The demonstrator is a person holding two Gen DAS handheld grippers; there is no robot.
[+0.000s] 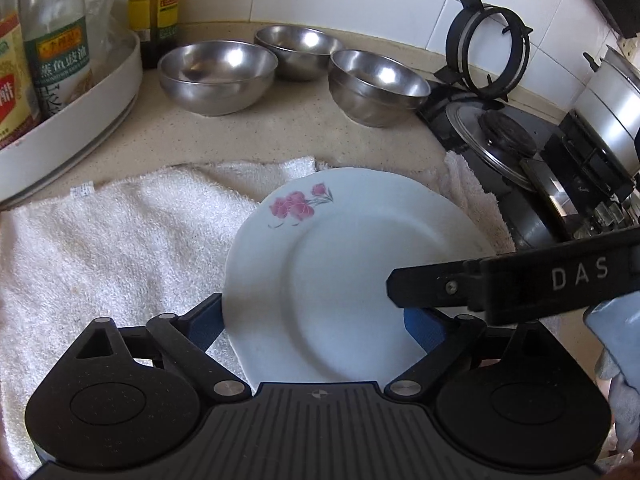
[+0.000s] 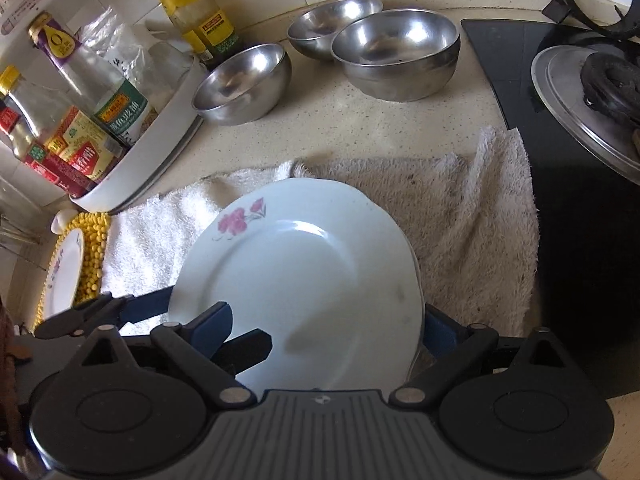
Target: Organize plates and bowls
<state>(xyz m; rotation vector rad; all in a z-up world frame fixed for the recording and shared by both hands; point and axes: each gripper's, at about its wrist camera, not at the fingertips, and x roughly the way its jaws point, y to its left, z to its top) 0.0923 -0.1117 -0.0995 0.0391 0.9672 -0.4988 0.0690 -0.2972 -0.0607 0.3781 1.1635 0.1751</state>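
Observation:
A white plate with pink flowers [image 1: 340, 264] [image 2: 304, 276] sits over a white towel [image 1: 120, 240] [image 2: 460, 220]. My left gripper [image 1: 316, 316] is wide open around the plate's near rim. Its left finger goes under the plate and its right pad lies over it. From the right, a finger of my right gripper [image 1: 432, 284] reaches across the plate. The right gripper [image 2: 326, 320] is also wide open, with its left finger over the plate and its right finger beneath. Three steel bowls [image 1: 218, 76] [image 1: 300, 52] [image 1: 378, 88] stand behind on the counter.
A white tray of sauce bottles [image 1: 80, 120] [image 2: 160, 152] stands at the left. The black stove [image 1: 508, 140] [image 2: 580, 160] with a pot [image 1: 612, 112] borders the towel on the right. Another plate [image 2: 64, 276] lies on a yellow mat at far left.

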